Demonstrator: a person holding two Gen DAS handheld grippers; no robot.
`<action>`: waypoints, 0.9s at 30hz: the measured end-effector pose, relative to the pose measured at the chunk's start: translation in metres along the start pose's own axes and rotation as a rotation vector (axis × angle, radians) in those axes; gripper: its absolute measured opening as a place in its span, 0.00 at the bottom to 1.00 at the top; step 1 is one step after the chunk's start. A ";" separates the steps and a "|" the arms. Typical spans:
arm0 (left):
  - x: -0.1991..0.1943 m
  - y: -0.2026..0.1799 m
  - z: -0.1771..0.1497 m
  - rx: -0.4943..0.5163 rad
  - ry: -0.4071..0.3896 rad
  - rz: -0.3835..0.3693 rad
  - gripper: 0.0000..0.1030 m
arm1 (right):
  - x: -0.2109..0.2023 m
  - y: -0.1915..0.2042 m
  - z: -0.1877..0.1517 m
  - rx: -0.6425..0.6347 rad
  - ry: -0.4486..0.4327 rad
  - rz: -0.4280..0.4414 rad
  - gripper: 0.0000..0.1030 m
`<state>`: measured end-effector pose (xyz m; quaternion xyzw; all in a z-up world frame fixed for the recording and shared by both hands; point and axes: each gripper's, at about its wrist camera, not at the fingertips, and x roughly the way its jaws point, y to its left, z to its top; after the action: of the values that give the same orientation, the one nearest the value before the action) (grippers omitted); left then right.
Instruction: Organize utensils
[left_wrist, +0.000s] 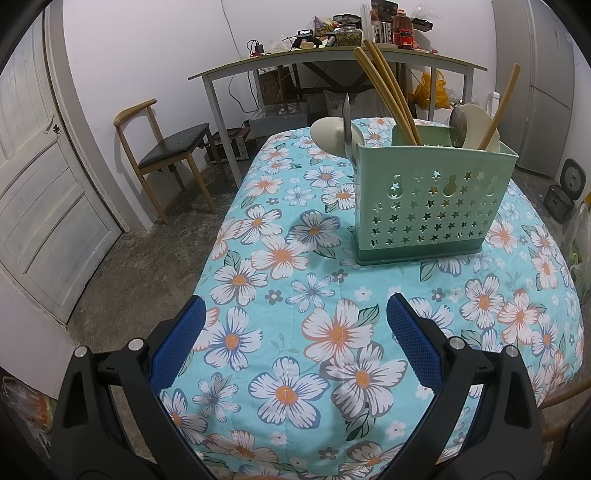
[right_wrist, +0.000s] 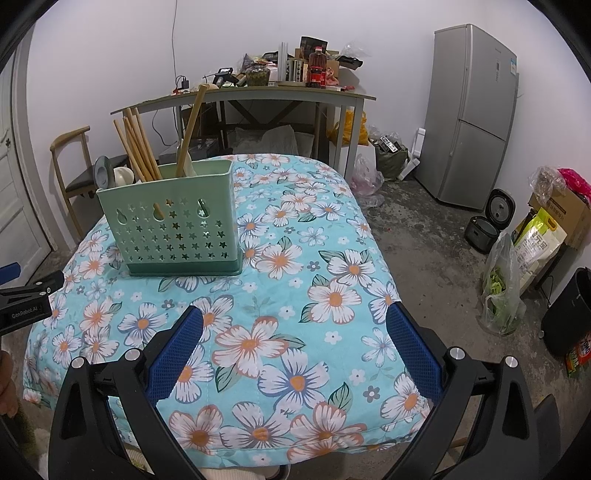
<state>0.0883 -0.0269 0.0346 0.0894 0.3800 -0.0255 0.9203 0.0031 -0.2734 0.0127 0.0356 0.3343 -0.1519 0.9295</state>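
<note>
Both tools hang low over the near end of the surface (left_wrist: 280, 258), which is covered by a turquoise cloth printed with white and orange flowers. The left tool (left_wrist: 295, 332) has its 2 blue-padded fingers (left_wrist: 177, 343) spread wide with nothing between them, only cloth below. The right tool (right_wrist: 295, 339) is the same: fingers (right_wrist: 413, 347) spread wide apart and holding nothing. In the right wrist view the left tool also shows at the far left edge, black with a blue tip.

The green utensil holder (left_wrist: 432, 199) stands upright on the cloth, ahead of both tools and well apart from them; it sits to the right of the left tool's line and to the left of the right tool's line. Its front wall is pierced with star-shaped holes and 3 gourd-shaped ones.

Inside it, a bunch of wooden chopsticks (left_wrist: 388, 96) leans toward the left. A wooden-handled utensil (left_wrist: 502, 103) rises from the right-hand part. A metal blade (left_wrist: 346, 125) stands at the holder's left end beside a pale spoon bowl (left_wrist: 327, 136), and another pale spoon (left_wrist: 476, 125) sits next to a metal one. Which compartment each occupies I cannot tell.

Behind stand a cluttered table (right_wrist: 258, 94), a wooden chair (left_wrist: 166, 147) and a grey fridge (right_wrist: 469, 118).
</note>
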 end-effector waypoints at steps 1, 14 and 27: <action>0.000 0.000 0.000 0.000 0.000 0.000 0.92 | 0.000 0.000 0.000 0.000 0.000 0.001 0.94; 0.000 -0.001 -0.001 0.002 0.003 -0.001 0.92 | 0.000 0.001 0.000 0.000 0.000 0.000 0.94; 0.000 -0.001 -0.001 0.005 0.005 0.000 0.92 | 0.000 0.001 0.000 0.001 0.000 0.000 0.94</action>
<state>0.0873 -0.0274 0.0334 0.0916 0.3822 -0.0261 0.9192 0.0037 -0.2727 0.0128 0.0359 0.3341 -0.1518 0.9295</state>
